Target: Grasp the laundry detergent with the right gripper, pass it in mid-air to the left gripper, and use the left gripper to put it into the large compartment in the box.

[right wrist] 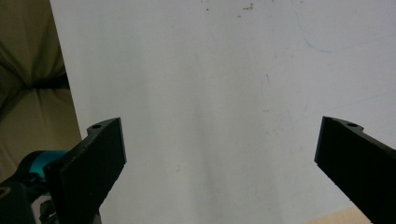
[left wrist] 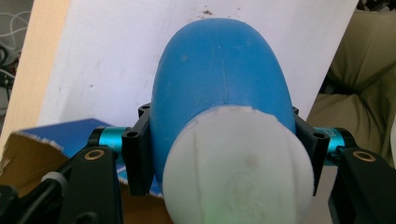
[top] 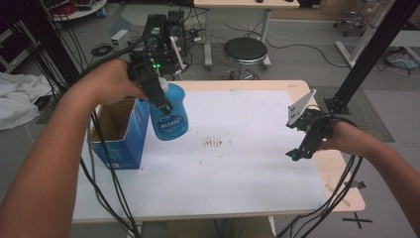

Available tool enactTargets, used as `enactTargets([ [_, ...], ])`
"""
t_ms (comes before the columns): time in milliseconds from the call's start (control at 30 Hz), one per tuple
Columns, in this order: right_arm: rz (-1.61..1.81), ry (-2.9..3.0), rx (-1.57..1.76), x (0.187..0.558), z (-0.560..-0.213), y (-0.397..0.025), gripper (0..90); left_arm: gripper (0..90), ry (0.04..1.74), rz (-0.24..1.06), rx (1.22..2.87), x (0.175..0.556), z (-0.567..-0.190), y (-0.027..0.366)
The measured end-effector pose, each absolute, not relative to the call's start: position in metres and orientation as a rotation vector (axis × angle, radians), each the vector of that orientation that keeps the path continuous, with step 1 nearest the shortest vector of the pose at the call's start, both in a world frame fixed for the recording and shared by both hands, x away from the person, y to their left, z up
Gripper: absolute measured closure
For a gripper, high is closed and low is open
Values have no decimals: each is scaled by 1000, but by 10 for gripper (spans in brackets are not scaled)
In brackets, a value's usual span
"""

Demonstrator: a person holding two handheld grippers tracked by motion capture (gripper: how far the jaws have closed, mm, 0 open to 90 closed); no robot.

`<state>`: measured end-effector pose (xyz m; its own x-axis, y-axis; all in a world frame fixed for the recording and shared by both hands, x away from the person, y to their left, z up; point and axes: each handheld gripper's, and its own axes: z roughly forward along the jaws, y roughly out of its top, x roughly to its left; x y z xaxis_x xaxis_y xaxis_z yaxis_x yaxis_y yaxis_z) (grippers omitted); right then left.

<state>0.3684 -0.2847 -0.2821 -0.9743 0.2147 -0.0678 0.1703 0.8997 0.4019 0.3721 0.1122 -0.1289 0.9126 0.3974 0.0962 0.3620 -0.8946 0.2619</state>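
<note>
White sheeting covers most of the worktop, with bare wood showing only along the far edge and the right edge.

I start from my left gripper. In the left gripper view its two jaws sit against both sides of the blue bottle, just below the white cap, so it is clenched on the neck of the bottle. In the high view the bottle hangs from that grip near the left edge of the worktop. I cannot tell if its base touches the sheet or is slightly above it. Its long axis runs nearly upright, cap on top and leaning a little toward the far side.

Just beside the bottle, at its left, stands the open blue cardboard box, close to the left edge. The bottle is outside the box, by its right wall.

My right gripper is well apart, by the right edge of the worktop. In the right gripper view its jaws stand wide, with nothing between them except white sheet.

I judge that the coming move depends on this: the box opening lies to the left of the held bottle, so the left hand is the nearer one and the bottle must stay upright to enter.
</note>
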Motion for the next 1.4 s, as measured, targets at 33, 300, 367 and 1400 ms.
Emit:
enactTargets([
  [33, 610, 2954, 300, 368, -282, -285, 10, 377, 572, 216, 2836, 372, -129, 112],
  [300, 619, 2955, 312, 369, -284, -288, 10, 377, 625, 255, 2800, 372, -103, 147],
  [367, 630, 2953, 319, 369, -283, -289, 10, 378, 640, 249, 2794, 372, -97, 156],
  [1400, 667, 2932, 391, 376, -284, -296, 10, 380, 786, 370, 2736, 385, -92, 245],
])
